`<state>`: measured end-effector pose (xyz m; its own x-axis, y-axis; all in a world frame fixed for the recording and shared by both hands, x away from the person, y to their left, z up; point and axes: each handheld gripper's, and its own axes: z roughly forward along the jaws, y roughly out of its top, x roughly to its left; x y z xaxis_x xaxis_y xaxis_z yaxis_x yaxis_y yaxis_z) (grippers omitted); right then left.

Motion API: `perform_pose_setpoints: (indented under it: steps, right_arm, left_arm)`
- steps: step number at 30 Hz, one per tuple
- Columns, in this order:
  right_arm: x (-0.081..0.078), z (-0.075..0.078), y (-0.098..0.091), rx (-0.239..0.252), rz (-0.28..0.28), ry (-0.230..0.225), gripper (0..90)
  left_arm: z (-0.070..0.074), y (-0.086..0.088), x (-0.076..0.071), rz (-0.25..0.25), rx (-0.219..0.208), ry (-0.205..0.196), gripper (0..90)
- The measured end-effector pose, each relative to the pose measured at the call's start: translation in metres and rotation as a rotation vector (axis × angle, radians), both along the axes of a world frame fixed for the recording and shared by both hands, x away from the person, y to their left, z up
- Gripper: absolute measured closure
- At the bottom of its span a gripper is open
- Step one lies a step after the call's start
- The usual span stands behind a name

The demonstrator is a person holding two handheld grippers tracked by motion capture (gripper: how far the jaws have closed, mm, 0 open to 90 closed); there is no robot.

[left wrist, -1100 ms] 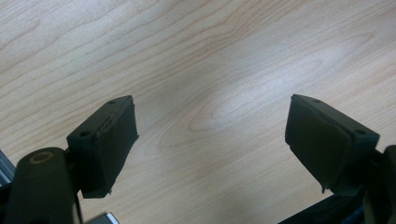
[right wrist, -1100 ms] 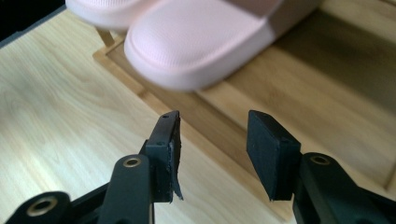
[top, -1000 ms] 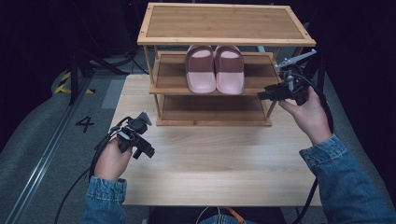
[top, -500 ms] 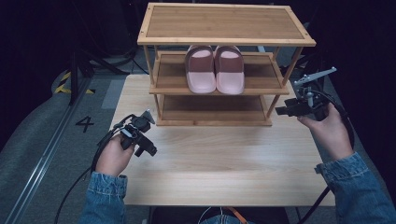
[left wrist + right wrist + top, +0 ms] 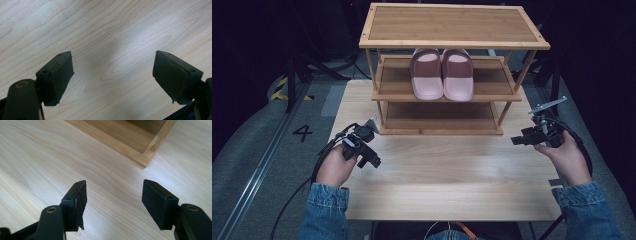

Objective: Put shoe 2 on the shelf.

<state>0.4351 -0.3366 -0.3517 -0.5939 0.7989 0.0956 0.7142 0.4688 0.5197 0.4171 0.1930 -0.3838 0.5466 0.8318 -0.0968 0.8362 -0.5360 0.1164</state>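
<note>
A pair of pink slippers (image 5: pixel 441 74) sits side by side on the middle shelf of a three-tier wooden rack (image 5: pixel 454 25) at the back of the table. My left gripper (image 5: pixel 373 161) hovers over the table's left part, in front of the rack's left leg; in the left gripper view its jaws stand wide open over bare wood (image 5: pixel 113 62). My right gripper (image 5: pixel 515 140) is held at the table's right edge, pointing left; its jaws are open (image 5: pixel 114 195) over the tabletop, with the rack's bottom corner (image 5: pixel 146 157) just ahead.
The light wooden table (image 5: pixel 447 185) stretches wide in front of the rack. The rack's bottom shelf (image 5: pixel 442 116) holds nothing. Grey floor with a number 4 mark (image 5: pixel 303 132) lies to the left. Cables trail from both grippers.
My right gripper has drawn back from the rack's middle shelf, moving right and toward the person, and down to the table's right edge. The left gripper has barely shifted.
</note>
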Motion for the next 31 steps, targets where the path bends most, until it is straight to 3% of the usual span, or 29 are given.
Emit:
perform_pose_setpoints:
  steps: [4,10,15,18,31]
  right_arm:
    - [0.001,-0.016,-0.003,-0.003,-0.013,0.007,37.3]
    - [0.002,-0.039,-0.009,0.006,-0.025,0.018,37.3]
    - [0.001,-0.055,-0.014,-0.016,-0.026,0.01,37.1]
    - [-0.001,-0.064,-0.018,-0.017,-0.036,0.002,37.0]
    - [-0.002,-0.088,-0.022,-0.011,-0.026,-0.044,36.5]
  left_arm:
    - [-0.001,-0.001,0.0,-0.034,-0.001,-0.023,17.2]
    - [-0.004,-0.002,0.001,-0.034,0.004,-0.013,17.2]
    - [-0.006,-0.003,0.0,-0.046,0.018,-0.034,17.2]
    - [-0.007,-0.004,0.0,-0.052,-0.001,-0.045,17.2]
    - [-0.014,-0.001,0.004,-0.035,0.0,-0.051,17.1]
